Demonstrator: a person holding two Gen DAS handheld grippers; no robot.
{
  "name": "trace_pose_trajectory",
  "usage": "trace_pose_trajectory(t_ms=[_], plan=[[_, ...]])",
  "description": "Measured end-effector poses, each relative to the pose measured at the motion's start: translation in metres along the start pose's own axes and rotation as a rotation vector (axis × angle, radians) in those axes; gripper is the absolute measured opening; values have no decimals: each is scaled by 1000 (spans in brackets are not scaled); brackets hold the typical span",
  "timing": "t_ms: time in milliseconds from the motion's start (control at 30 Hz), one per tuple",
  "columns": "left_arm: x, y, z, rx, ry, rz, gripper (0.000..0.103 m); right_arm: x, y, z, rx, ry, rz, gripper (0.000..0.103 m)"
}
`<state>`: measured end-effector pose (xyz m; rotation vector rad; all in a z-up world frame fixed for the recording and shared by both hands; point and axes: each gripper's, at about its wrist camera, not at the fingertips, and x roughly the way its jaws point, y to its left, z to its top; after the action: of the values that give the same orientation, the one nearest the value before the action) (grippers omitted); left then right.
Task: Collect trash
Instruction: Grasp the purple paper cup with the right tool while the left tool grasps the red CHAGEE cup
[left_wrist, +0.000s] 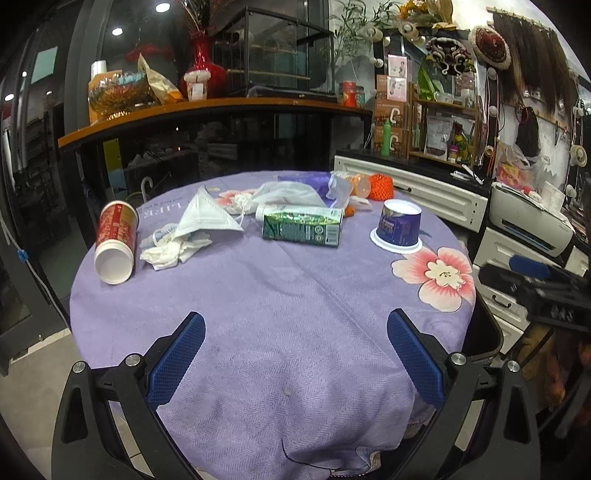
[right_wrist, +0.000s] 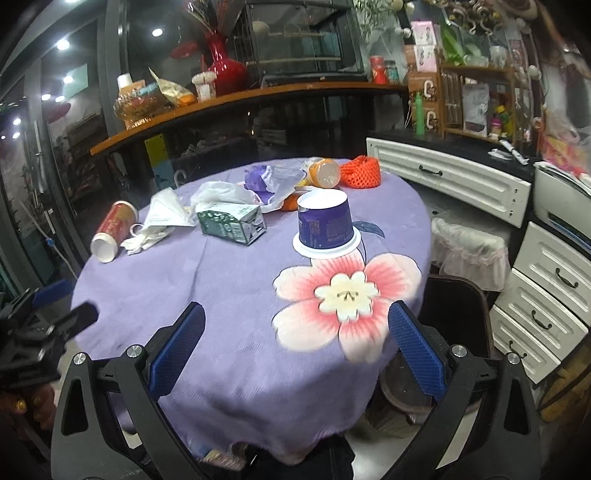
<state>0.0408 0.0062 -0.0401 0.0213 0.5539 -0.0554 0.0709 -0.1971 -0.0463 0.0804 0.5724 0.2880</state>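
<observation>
So the trash is all bunched along the far half of the round desk (left_wrist: 258, 295), nothing picked up yet. Going left to right: a red paper cup (left_wrist: 114, 242) lying on its side with the open mouth toward the near-left edge, then crumpled tissue (left_wrist: 170, 247) and a white face mask (left_wrist: 207, 218) just beside it, a green carton (left_wrist: 301, 225) on its side near the middle, a heap of plastic bags (left_wrist: 295, 190) behind it, an upside-down purple cup (left_wrist: 400, 225), and at the far right an orange bottle (right_wrist: 325, 171) next to an orange net (right_wrist: 360, 171).

The left tool (left_wrist: 295, 354) and right tool (right_wrist: 295, 354) both have their jaws spread wide, holding nothing, hovering over the near edge.

What I'd worry about: that red cup is round and close to the edge, so a nudge instead of a clean pinch could probably roll it off. The mask and tissue are limp and overlapping, so grabbing one may drag the other. The cloth could also bunch if a tool scrapes it.

Room-wise, the whole near half of the desk is bare, so approach looks easy. The right side is tighter, with white drawers (right_wrist: 543, 295) and a dark chair (right_wrist: 458, 306) close by.
</observation>
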Motion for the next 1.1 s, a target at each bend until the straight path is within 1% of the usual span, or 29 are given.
trace_pose_trajectory(t_ms=[233, 367, 500, 733, 800, 933, 1000, 1100], plan=[[29, 14, 6, -10, 75, -1, 98, 65, -12, 32, -39, 95, 10, 98], [41, 18, 15, -3, 88, 8, 98, 92, -19, 51, -55, 122, -2, 98], [56, 26, 23, -27, 111, 10, 98, 122, -24, 70, -77, 150, -14, 98], [73, 34, 37, -53, 130, -2, 98, 165, -28, 86, -93, 212, -37, 98], [77, 34, 42, -51, 132, -10, 98, 171, -29, 90, -91, 221, -34, 89], [89, 34, 51, -50, 148, -27, 98, 180, -30, 95, -93, 234, -32, 79], [93, 34, 56, -58, 153, -41, 98, 184, -31, 95, -89, 246, -23, 72], [99, 35, 62, -65, 152, -61, 98, 186, -29, 94, -90, 243, -22, 71]])
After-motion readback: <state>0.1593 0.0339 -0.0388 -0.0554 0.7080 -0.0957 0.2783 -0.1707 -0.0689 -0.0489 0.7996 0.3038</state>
